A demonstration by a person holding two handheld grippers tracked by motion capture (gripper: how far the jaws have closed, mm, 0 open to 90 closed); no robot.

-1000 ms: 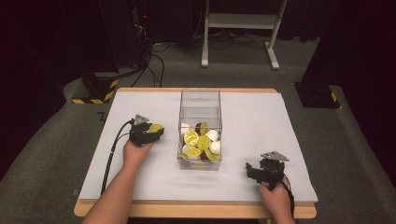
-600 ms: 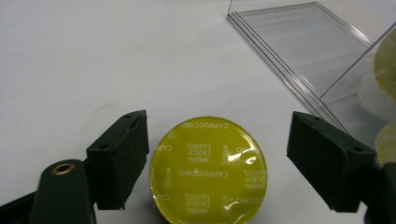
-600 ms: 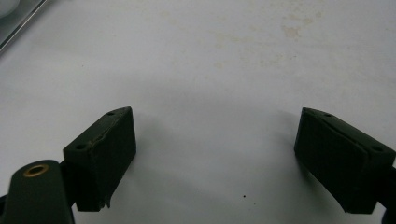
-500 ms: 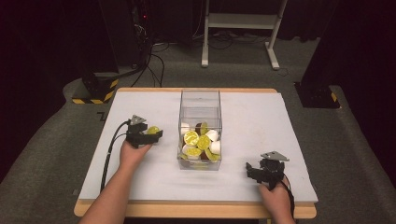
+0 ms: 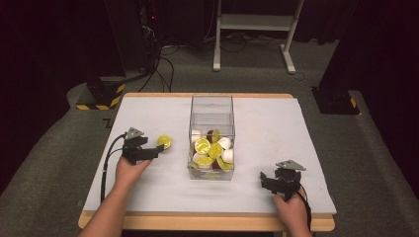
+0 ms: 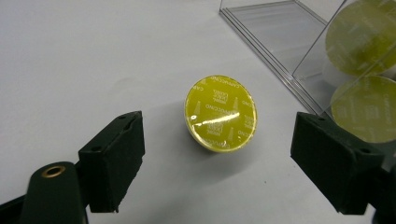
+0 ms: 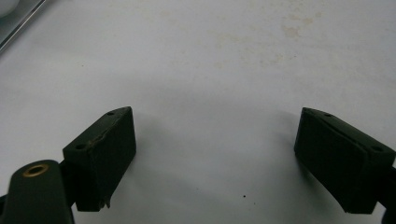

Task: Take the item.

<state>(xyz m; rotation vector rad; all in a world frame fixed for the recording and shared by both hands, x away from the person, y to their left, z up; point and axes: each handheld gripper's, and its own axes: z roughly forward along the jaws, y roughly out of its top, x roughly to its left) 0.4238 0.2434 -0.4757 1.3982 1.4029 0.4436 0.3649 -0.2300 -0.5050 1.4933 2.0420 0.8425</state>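
Drawn back from the yellow capsule (image 6: 220, 113) since a second ago, left gripper (image 6: 217, 161) with jaws spread wide, capsule lying free on the table (image 5: 148, 111) just ahead between them, beside the clear box (image 5: 211, 106). Right gripper (image 7: 217, 158) likewise gaping, nothing between.

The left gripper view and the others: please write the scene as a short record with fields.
Left tool: open, jaws on either side of the capsule, not touching it
Round yellow foil-topped capsule: lies on the white table sheet, beside the box
Clear plastic box: upright at mid-table, holds yellow and white capsules
Right tool: open, nothing between its jaws, over bare sheet at the near right
Likely next move: left tool closes on the capsule
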